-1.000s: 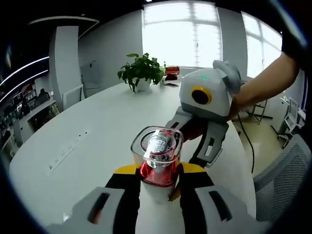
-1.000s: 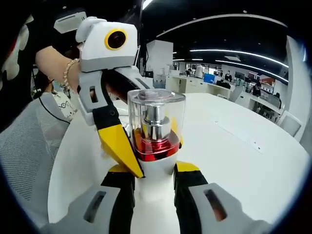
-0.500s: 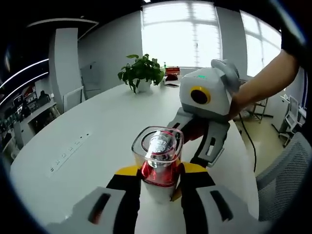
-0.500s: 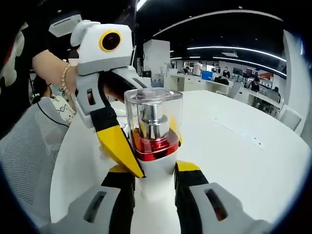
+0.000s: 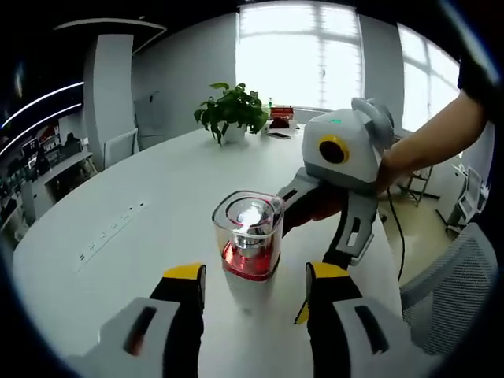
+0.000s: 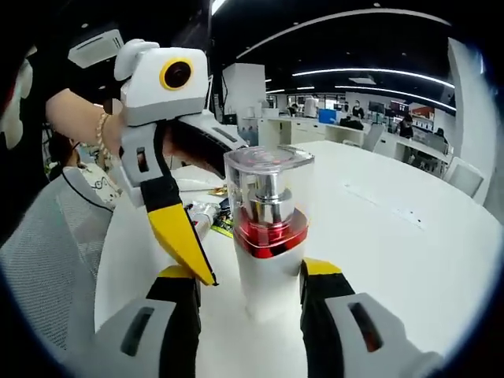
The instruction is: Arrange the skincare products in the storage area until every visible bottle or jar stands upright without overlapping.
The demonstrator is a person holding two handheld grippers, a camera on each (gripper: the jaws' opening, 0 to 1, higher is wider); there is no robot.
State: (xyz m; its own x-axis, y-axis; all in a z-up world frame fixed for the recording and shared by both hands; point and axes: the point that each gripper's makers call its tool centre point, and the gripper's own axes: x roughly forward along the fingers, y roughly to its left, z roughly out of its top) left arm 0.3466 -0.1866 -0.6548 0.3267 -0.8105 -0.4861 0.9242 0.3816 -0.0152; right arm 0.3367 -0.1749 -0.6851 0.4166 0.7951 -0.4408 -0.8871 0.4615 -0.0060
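1. Left gripper view: the left gripper (image 5: 250,290) has its two yellow-tipped jaws spread apart, with clear gaps between them and the bottle (image 5: 248,250), so it grips nothing. The bottle stands upright on the white table (image 5: 150,228), between and just beyond the jaw tips. It has a white body, a red collar and a clear square cap over a silver pump.

2. In the same view, the right gripper (image 5: 335,253) comes in from the right, held by a person's hand (image 5: 387,169) (the bare forearm runs off toward the upper right). Its jaws reach down on the far side of the bottle; whether they touch it cannot be told here. A potted plant (image 5: 232,112) and a small red thing sit at the far end of the table, by the bright window.

3. Right gripper view: the right gripper (image 6: 249,279) also has its jaws parted, one to each side of the bottle's (image 6: 269,236) white body, with a narrow gap showing on both sides. The bottle stands upright on the table (image 6: 394,244).

4. In that view, the left gripper (image 6: 183,236) enters from the left, one yellow fingertip pointing down just beside the bottle without touching it. A hand (image 6: 106,130) wearing a bracelet holds it. Some small items lie on the table behind the bottle, too hidden to identify.
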